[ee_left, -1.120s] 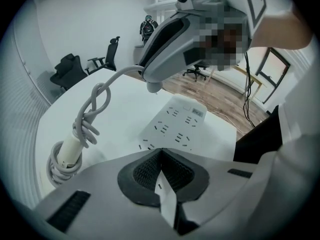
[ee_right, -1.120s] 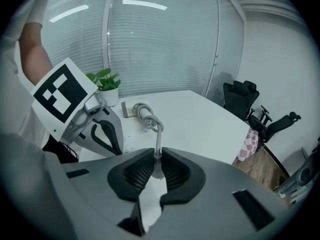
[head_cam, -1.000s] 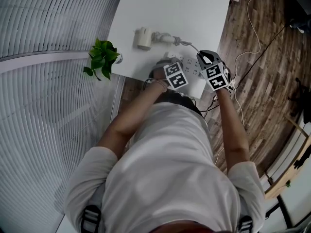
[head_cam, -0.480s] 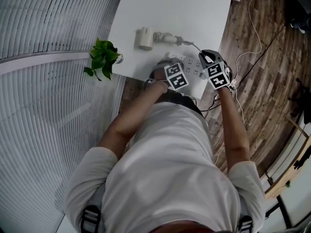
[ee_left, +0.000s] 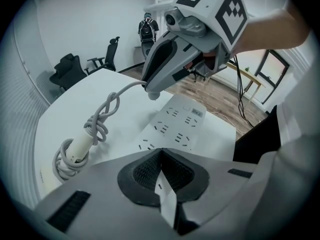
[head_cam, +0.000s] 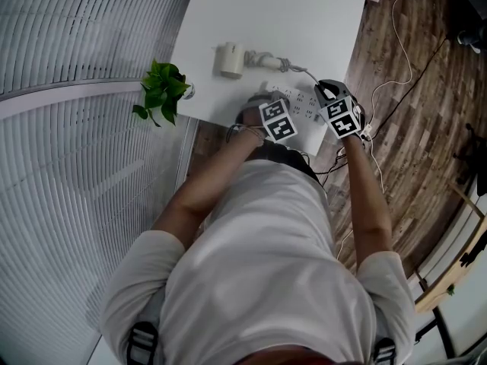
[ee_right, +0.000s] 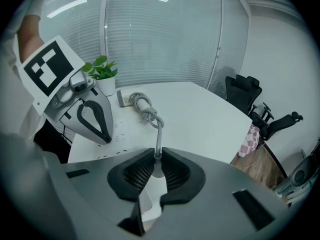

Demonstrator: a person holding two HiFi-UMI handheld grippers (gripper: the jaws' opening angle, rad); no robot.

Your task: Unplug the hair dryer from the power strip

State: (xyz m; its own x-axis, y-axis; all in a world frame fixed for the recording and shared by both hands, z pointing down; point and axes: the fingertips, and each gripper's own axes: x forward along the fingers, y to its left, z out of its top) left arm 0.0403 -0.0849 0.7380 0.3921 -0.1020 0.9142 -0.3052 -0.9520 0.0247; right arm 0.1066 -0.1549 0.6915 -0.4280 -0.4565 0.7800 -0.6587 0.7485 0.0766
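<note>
The hair dryer (head_cam: 228,59) lies on its side on the white counter (head_cam: 289,14), toward the edge where a potted plant (head_cam: 160,90) stands. It is small, with a cream-white body. Its pale grey cord (ee_right: 159,129) is looped in coils at the handle end, runs through a loose knot, and then leads straight to the right gripper (ee_right: 157,156).

That gripper's jaws are closed tight on the white plug (ee_right: 155,184). The cord leaves the plug just between the dark ribbed pads. From the left gripper view, the tip holding the plug sits at the far end of the power strip (ee_left: 172,126). I cannot tell whether the pins are in a socket.

The strip is a flat white bar with several rows of sockets. It lies near the counter's front edge, between the two grippers and well apart from the dryer body.

The left gripper (ee_left: 161,154) has its jaws pressed fully together with nothing between the pads. It points steeply down over the near end of the strip.
</note>
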